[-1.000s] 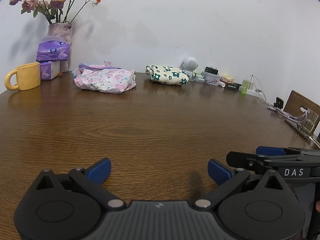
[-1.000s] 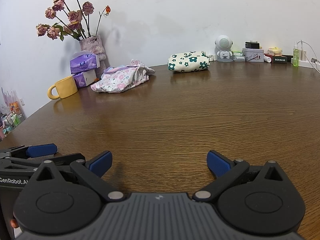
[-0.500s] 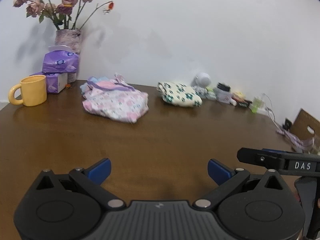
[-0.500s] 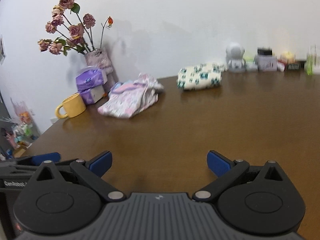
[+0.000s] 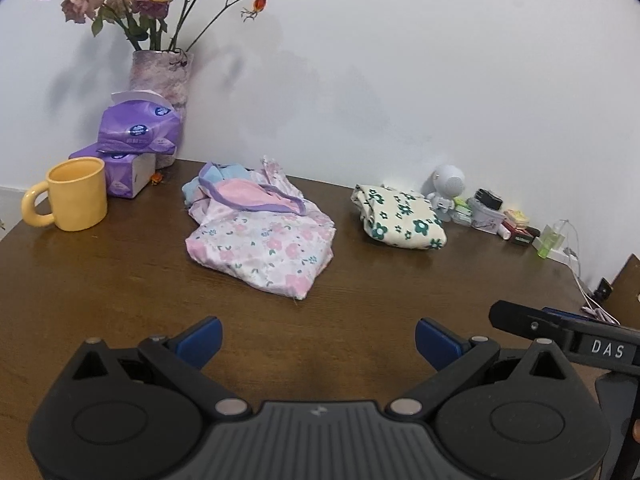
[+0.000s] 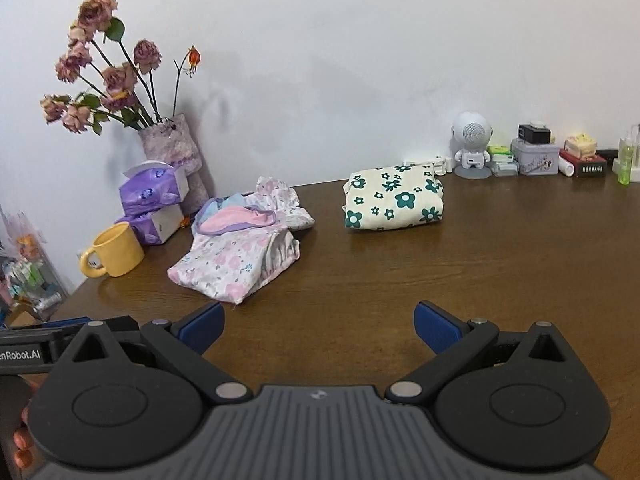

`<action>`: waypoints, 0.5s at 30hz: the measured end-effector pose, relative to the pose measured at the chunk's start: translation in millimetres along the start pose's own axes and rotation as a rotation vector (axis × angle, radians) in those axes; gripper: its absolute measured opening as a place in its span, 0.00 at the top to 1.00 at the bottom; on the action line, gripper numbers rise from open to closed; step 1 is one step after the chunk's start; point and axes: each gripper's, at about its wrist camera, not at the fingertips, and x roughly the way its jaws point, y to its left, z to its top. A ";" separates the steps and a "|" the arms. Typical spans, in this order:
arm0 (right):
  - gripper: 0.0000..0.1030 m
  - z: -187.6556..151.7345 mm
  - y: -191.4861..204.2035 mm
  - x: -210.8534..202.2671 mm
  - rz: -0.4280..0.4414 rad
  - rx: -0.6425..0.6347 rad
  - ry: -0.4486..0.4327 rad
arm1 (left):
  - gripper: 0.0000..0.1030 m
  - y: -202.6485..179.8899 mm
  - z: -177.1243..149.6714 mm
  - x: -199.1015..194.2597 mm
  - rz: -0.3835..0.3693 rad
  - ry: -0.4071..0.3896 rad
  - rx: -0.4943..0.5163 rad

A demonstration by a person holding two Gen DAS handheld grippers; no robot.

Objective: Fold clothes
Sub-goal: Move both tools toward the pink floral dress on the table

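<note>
Black hand-held gripper [image 5: 318, 338] with blue fingertip pads [image 5: 200, 336], silver screws, ribbed grey housing.

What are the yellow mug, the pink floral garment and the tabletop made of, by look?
Yellow mug: likely glazed ceramic; thick wall, smooth satin sheen.
Pink floral garment: thin woven fabric, probably cotton; matte, with soft creases and a printed pattern.
Tabletop: wood or wood-look veneer, can't tell which; visible grain, semi-gloss reflections.

Two garment bundles [image 5: 262, 236] [image 5: 400, 216], two tissue packs [image 5: 138, 130] (stacked), one mug [image 5: 76, 194], one vase [image 5: 160, 76]
</note>
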 end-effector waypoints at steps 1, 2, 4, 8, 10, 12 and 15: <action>0.00 2.6 2.4 3.8 -0.005 -0.005 0.005 | 0.00 -0.2 2.2 2.9 0.008 0.005 -0.005; 0.00 5.3 4.8 7.7 -0.012 -0.009 0.011 | 0.00 -0.1 4.5 6.0 0.015 0.011 -0.011; 0.00 8.9 9.7 15.1 -0.026 -0.017 0.024 | 0.00 0.6 8.5 11.6 0.022 0.028 -0.026; 0.00 15.1 16.5 28.2 -0.054 -0.038 0.048 | 0.00 0.9 16.1 20.1 0.040 0.044 -0.031; 0.00 17.7 19.3 34.6 -0.066 -0.051 0.054 | 0.00 -0.4 20.2 24.2 0.051 0.047 -0.014; 0.00 19.0 21.2 41.1 -0.073 -0.063 0.059 | 0.00 -0.9 23.5 28.9 0.046 0.048 -0.003; 0.00 19.5 23.5 52.6 -0.076 -0.074 0.069 | 0.00 0.1 26.7 36.0 0.027 0.047 -0.003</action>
